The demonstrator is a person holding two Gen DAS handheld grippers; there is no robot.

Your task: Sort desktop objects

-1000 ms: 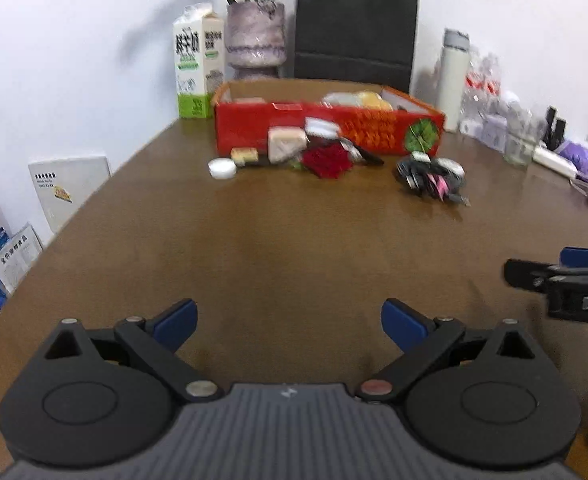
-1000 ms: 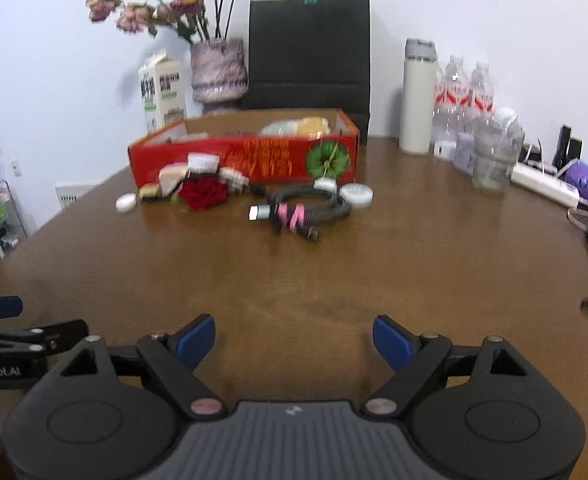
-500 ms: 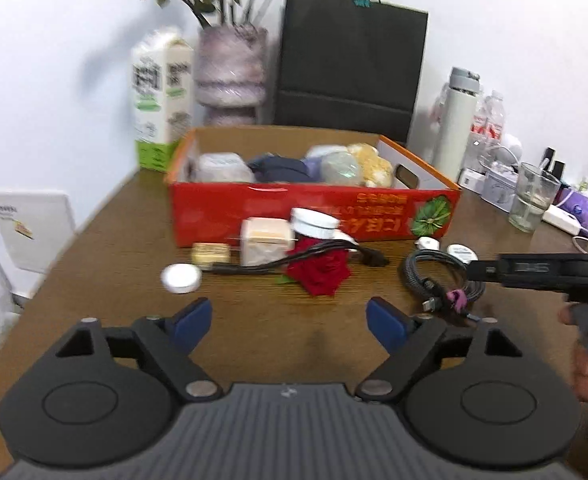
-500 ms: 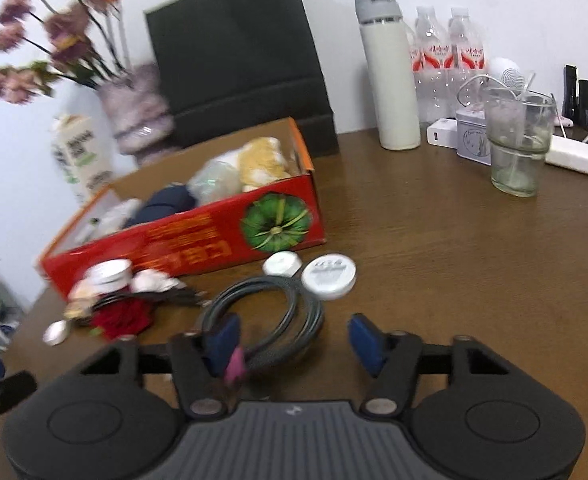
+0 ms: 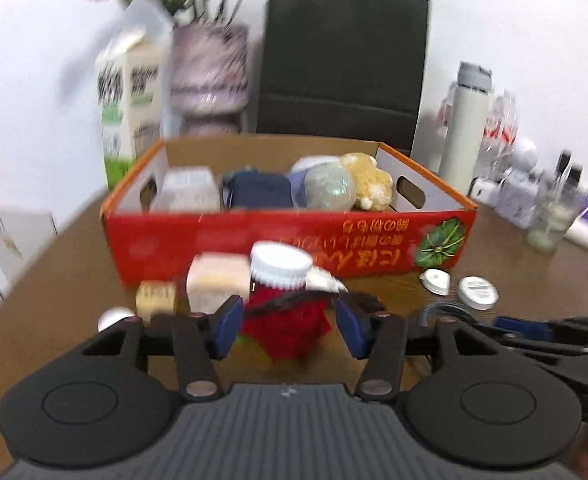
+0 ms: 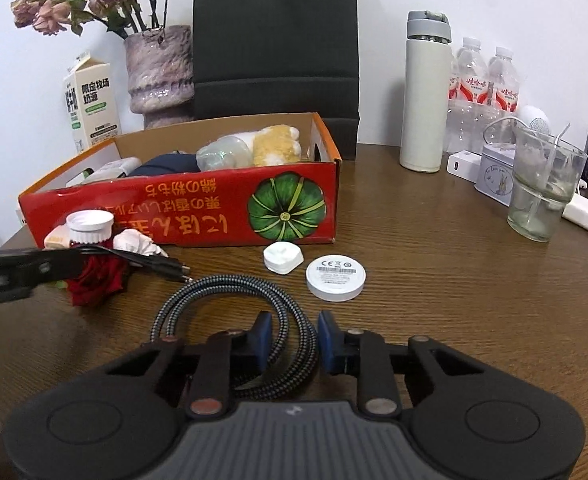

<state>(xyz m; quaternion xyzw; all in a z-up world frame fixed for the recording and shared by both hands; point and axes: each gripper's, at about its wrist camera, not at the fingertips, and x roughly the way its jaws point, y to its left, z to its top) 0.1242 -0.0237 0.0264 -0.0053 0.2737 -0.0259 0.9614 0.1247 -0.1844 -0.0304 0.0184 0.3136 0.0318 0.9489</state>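
Observation:
A red cardboard box (image 5: 221, 240) (image 6: 213, 216) holds several items. In front of it lie a red rose (image 5: 289, 328) (image 6: 97, 280), a white-capped jar (image 5: 279, 270) (image 6: 89, 224), a black cable (image 6: 153, 264), a coiled braided cable (image 6: 237, 304), a white square puck (image 6: 282, 257) and a white round disc (image 6: 336, 278). My left gripper (image 5: 287, 326) is open with the rose between its fingers. My right gripper (image 6: 294, 340) is half closed around the coiled cable's strands, and the pads do not visibly press them.
Behind the box stand a milk carton (image 6: 91, 104), a vase of dried flowers (image 6: 159, 76) and a black paper bag (image 6: 275, 48). At right are a white flask (image 6: 426, 96), water bottles (image 6: 482, 92), a tin (image 6: 498, 178) and a glass (image 6: 544, 192).
Both grippers moved forward toward the box. The left one now brackets the rose. The right one came down over the coiled cable and its fingers narrowed around it.

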